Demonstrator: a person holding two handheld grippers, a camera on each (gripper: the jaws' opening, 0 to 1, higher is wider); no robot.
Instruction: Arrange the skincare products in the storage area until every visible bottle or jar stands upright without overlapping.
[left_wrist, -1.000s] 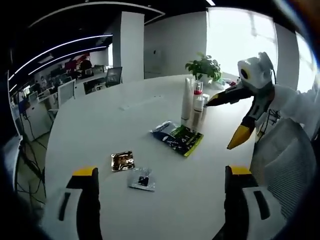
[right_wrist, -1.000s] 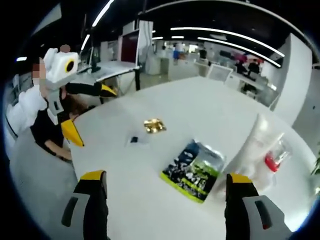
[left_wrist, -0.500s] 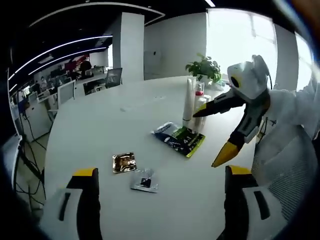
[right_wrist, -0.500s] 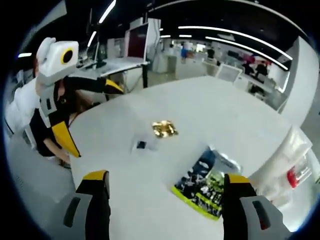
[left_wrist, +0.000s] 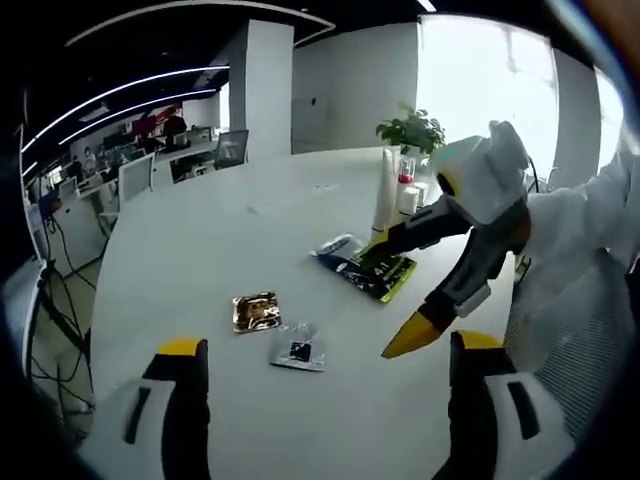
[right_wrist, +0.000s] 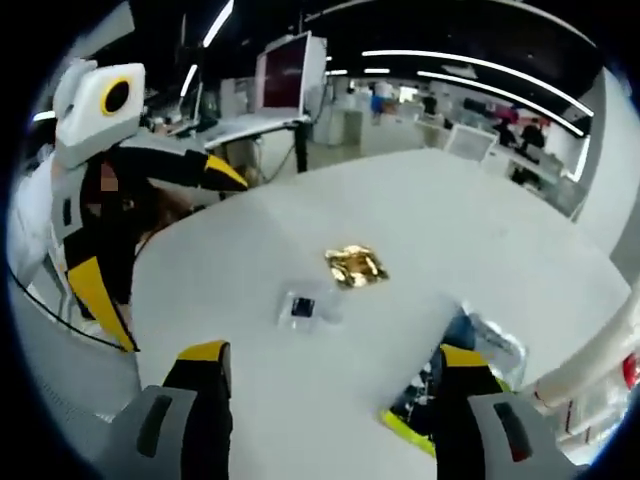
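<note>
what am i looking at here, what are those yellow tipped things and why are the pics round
A person holds a two-jaw tool in each hand, and each tool carries a fisheye camera, hence the round pictures. The left gripper view looks out over the left tool; the right tool reaches in from the right. The right gripper view looks over the right tool. Both are open and hold nothing. On the white table lie a green packet, a gold sachet and a clear sachet. Upright bottles stand beside a plant.
</note>
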